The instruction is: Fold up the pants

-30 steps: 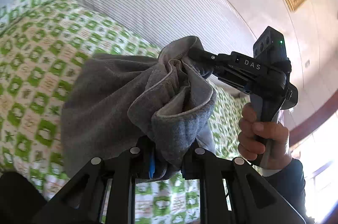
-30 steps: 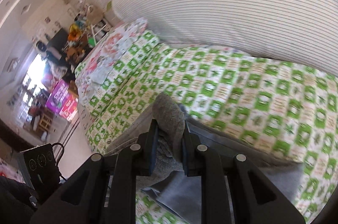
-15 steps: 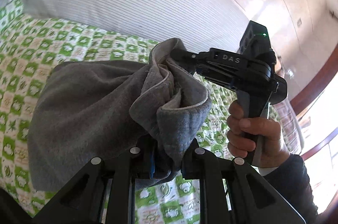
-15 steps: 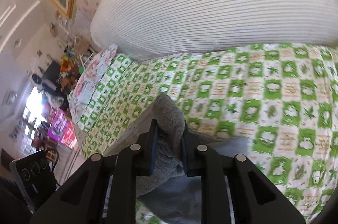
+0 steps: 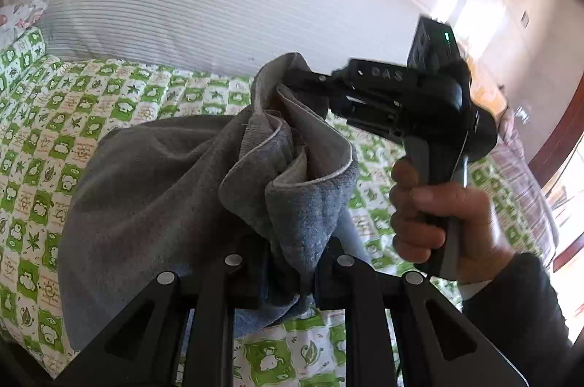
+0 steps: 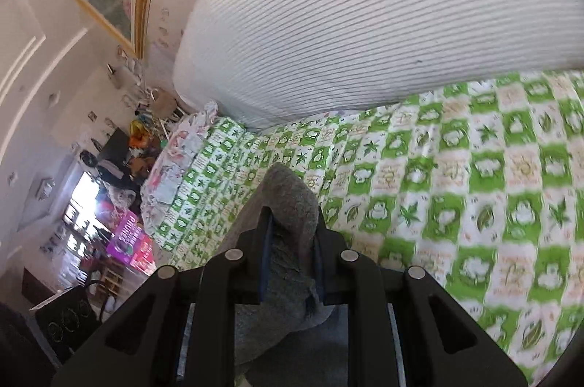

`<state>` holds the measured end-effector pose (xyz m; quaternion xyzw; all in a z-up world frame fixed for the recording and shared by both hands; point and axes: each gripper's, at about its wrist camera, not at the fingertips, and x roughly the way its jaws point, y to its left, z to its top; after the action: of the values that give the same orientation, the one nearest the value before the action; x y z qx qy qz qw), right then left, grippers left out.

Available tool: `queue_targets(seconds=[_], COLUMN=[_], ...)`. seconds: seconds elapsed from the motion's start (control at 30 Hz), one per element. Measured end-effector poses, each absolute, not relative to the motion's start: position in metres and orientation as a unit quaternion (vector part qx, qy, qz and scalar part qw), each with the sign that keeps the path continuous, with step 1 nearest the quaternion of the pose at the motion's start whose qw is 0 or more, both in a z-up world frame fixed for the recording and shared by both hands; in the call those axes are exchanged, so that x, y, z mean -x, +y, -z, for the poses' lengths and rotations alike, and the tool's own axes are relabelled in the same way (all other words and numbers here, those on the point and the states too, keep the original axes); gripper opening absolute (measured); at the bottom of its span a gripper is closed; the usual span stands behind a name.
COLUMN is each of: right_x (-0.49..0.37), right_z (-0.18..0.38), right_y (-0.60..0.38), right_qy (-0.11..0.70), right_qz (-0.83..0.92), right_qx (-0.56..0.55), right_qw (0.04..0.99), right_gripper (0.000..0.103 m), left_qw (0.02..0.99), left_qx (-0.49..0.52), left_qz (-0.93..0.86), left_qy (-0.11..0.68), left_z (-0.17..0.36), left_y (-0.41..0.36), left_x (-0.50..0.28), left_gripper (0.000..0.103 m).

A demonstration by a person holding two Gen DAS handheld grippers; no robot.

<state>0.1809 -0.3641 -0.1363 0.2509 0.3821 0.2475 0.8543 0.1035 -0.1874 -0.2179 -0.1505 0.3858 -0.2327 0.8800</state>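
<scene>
The grey pants [image 5: 157, 190] hang bunched between my two grippers above the bed. My left gripper [image 5: 288, 263] is shut on a thick fold of the waistband. My right gripper [image 5: 292, 84] shows in the left wrist view, held in a hand, shut on another part of the same edge a short way ahead and above. In the right wrist view the right gripper [image 6: 290, 233] pinches a grey fold of the pants [image 6: 288, 200] that sticks up between its fingers. The rest of the pants drapes down to the left onto the bed.
The bed has a green and white checked sheet [image 5: 40, 146] that also shows in the right wrist view [image 6: 474, 186]. A big white striped pillow [image 6: 365, 14] lies at the far side. A floral pillow [image 6: 171, 168] lies at the bed's left end, with room clutter beyond.
Both grippers have swung round with the pants still held; the views turned toward the striped pillow. The right gripper sits closer and higher in the left wrist view.
</scene>
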Motion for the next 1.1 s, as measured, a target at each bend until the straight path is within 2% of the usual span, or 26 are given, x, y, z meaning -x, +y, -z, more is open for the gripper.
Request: queue_targets(seconds=[0.1, 0.17, 0.23, 0.37, 0.43, 0.67, 0.97, 1.1], right_x=[-0.184, -0.175, -0.163, -0.127, -0.11, -0.05, -0.03, -0.029], right_z=[0.148, 0.161, 0.165, 0.154, 0.145, 0.124, 0.129, 0.126], right_y=[-0.369, -0.381, -0.393, -0.412, -0.414, -0.386, -0.327, -0.299], right_qy=[0.41, 0.43, 0.433, 0.413, 0.401, 0.363, 0.383, 0.385], right_qz=[-0.216, -0.177, -0.154, -0.121, -0.109, -0.119, -0.098, -0.068], right_qx=[-0.238, -0.237, -0.245, -0.26, -0.259, -0.271, -0.219, -0.15], right_qw=[0.854, 0.853, 0.854, 0.864, 0.872, 0.884, 0.892, 0.908], right_gripper=[0.029, 0.04, 0.042, 0.049, 0.05, 0.05, 0.053, 0.063], left_qw=[0.866, 0.857, 0.852, 0.845, 0.841, 0.847, 0.863, 0.857], left_qx=[0.148, 0.147, 0.15, 0.149, 0.151, 0.175, 0.18, 0.189], left_qz=[0.244, 0.25, 0.261, 0.283, 0.289, 0.264, 0.189, 0.161], left_qy=[0.41, 0.425, 0.429, 0.429, 0.431, 0.427, 0.432, 0.451], left_z=[0.231, 0.238, 0.24, 0.235, 0.232, 0.23, 0.243, 0.259], left_y=[-0.203, -0.21, -0.212, -0.202, -0.189, -0.125, -0.061, -0.043], left_x=[-0.107, -0.106, -0.101, -0.088, -0.082, -0.089, -0.109, -0.115], left_gripper=[0.035, 0.042, 0.052, 0.056, 0.062, 0.064, 0.064, 0.064])
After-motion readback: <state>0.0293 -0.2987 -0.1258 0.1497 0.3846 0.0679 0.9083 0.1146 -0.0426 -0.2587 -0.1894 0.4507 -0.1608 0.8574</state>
